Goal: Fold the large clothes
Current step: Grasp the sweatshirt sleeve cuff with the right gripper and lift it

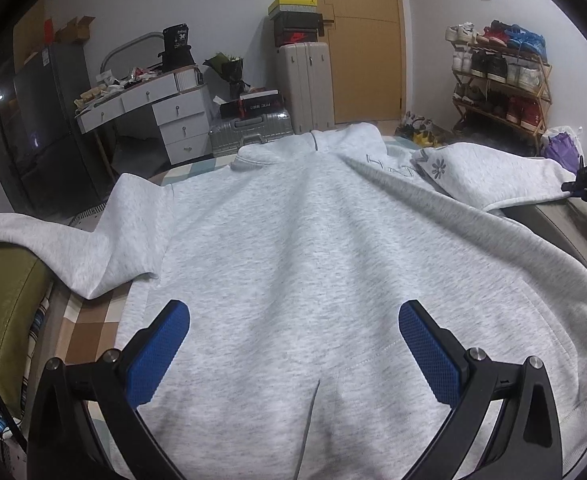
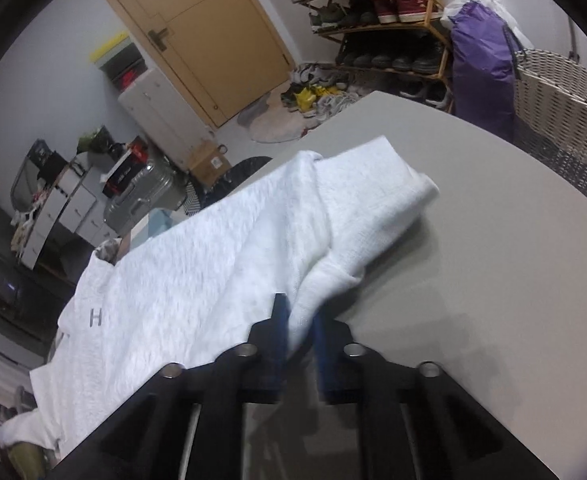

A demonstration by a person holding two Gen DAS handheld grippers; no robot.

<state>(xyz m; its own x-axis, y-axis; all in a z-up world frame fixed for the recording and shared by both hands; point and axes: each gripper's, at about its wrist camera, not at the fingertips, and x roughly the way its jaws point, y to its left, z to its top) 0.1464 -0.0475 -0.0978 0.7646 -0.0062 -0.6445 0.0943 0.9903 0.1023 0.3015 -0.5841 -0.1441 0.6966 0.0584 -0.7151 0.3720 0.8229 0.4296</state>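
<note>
We have the grey hoodie (image 1: pixel 293 240) spread flat, back up, hem nearest us and collar far, so its long axis runs straight away from the left gripper (image 1: pixel 293 344). That gripper hovers over the hem at the midline, jaws wide apart, blue pads clear of the cloth, holding nothing. One sleeve trails off to the left; the other sleeve (image 1: pixel 493 180) lies out to the right across a plain grey surface. The right gripper (image 2: pixel 299 320) is clenched on that sleeve: its pads pinch a bunched ridge of the cloth partway along it, with the cuff end (image 2: pixel 393 184) lying ahead of the fingers. In the left view the same gripper shows at the far right edge, at the sleeve's outer edge. We judge the next move is the right hand's: it is the nearer one, and the sleeve must be carried leftward, across the long axis, onto the body. The free left gripper sits well placed to pin the hem.
</note>
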